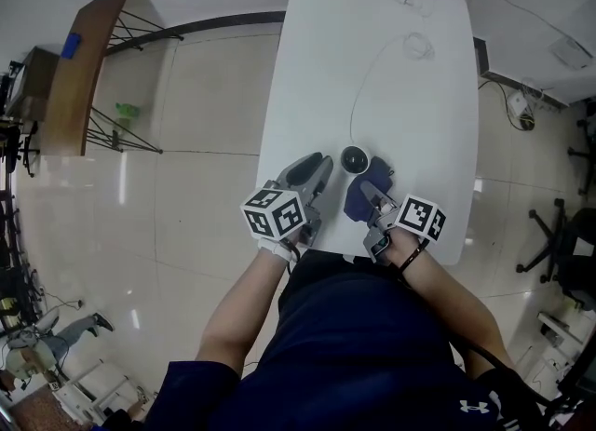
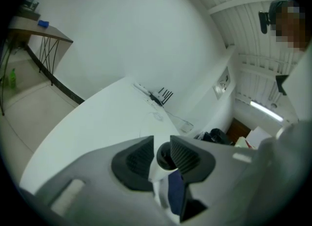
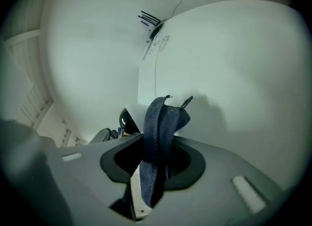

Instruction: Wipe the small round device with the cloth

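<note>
Standing near the near edge of the white tabletop [image 1: 372,75], the small round device [image 1: 354,159] is flanked by both tools: the left tongs [image 1: 319,167] lie just to its left and the right tongs [image 1: 377,184] just to its right. In the left gripper view the left tongs [image 2: 162,144] are held apart by a narrow gap, through which the device [image 2: 165,155], black-faced on a white body, is seen close to the tips. Whether either pad touches it cannot be told. The right tongs [image 3: 156,147] are clamped on a dark blue cloth [image 3: 163,122], whose folded end sticks out past the tips, beside the device [image 3: 127,120]. A thin cable [image 1: 358,94] is laid from the device toward the far end of the tabletop.
</note>
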A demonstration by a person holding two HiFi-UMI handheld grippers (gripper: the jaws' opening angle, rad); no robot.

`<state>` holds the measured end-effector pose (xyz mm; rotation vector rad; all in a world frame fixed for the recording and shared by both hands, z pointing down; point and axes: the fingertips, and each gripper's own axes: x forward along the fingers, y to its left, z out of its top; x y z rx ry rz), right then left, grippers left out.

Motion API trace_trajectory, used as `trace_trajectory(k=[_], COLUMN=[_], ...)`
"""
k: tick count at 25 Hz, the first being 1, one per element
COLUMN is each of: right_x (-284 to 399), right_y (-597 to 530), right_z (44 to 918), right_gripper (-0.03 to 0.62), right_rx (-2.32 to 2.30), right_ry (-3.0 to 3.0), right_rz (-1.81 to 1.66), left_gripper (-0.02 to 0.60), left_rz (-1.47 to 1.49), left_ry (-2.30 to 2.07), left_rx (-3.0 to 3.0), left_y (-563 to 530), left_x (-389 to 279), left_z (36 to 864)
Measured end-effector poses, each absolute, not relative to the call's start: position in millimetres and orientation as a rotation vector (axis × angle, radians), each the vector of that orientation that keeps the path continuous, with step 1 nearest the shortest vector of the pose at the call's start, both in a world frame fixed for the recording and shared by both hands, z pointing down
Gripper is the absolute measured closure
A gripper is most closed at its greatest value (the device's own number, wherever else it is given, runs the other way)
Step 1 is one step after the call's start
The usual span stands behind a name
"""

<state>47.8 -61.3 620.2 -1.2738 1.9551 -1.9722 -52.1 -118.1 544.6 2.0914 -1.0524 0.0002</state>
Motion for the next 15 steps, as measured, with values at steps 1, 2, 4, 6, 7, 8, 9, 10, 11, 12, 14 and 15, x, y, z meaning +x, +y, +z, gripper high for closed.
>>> trace_trajectory(k=[1,2,4,6,7,8,9,10,11,12,14,15], right_x=[47.8,47.9,48.0,49.3,50.2,51.0,50.9,48.9,44.5,38.3,26.9,23.0], right_y=[-63.5,-66.0,-71.0,-74.4,-75.8,-77.0,-78.1,-78.7,-78.6,-77.5,-72.4,-68.9], right_z=[613.5,606.7,595.9,589.7,587.1,584.2,581.1,577.2,572.4,567.3,562.1,562.9], right_gripper=[0.479,0.479,0.479,0.479,0.479,0.479,0.479,0.479,0.479,0.479,0.479,0.479], right_rx=[-1.284,-1.298,-1.346,-1.434,-1.488,-1.543,-1.593,-1.630,-1.652,-1.658,-1.631,-1.604], right_ry=[1.995,2.044,2.178,2.386,2.520,2.670,2.830,2.997,3.166,3.332,3.634,3.746], right_rz=[-1.935,-1.893,-1.802,-1.676,-1.583,-1.464,-1.317,-1.145,-0.950,-0.737,-0.283,-0.076], left_gripper=[0.477,0.477,0.483,0.485,0.485,0.485,0.486,0.485,0.486,0.486,0.485,0.485], left_rz=[0.003,0.008,0.023,0.032,0.036,0.041,0.048,0.055,0.062,0.066,0.071,0.073], left_ry=[-1.059,-1.067,-1.084,-1.096,-1.099,-1.102,-1.105,-1.108,-1.111,-1.114,-1.119,-1.121], left_rx=[2.088,2.083,2.072,2.070,2.071,2.074,2.077,2.081,2.086,2.091,2.096,2.095], left_y=[-116.8,-115.5,-112.9,-109.4,-107.1,-105.0,-103.1,-101.5,-100.2,-99.0,-97.1,-96.2], left_x=[-53.0,-53.7,-54.8,-55.1,-55.2,-55.3,-55.6,-56.2,-57.3,-58.7,-61.3,-62.0], left_z=[544.9,545.5,547.0,547.6,547.6,547.5,547.4,546.9,546.3,545.6,544.8,545.0])
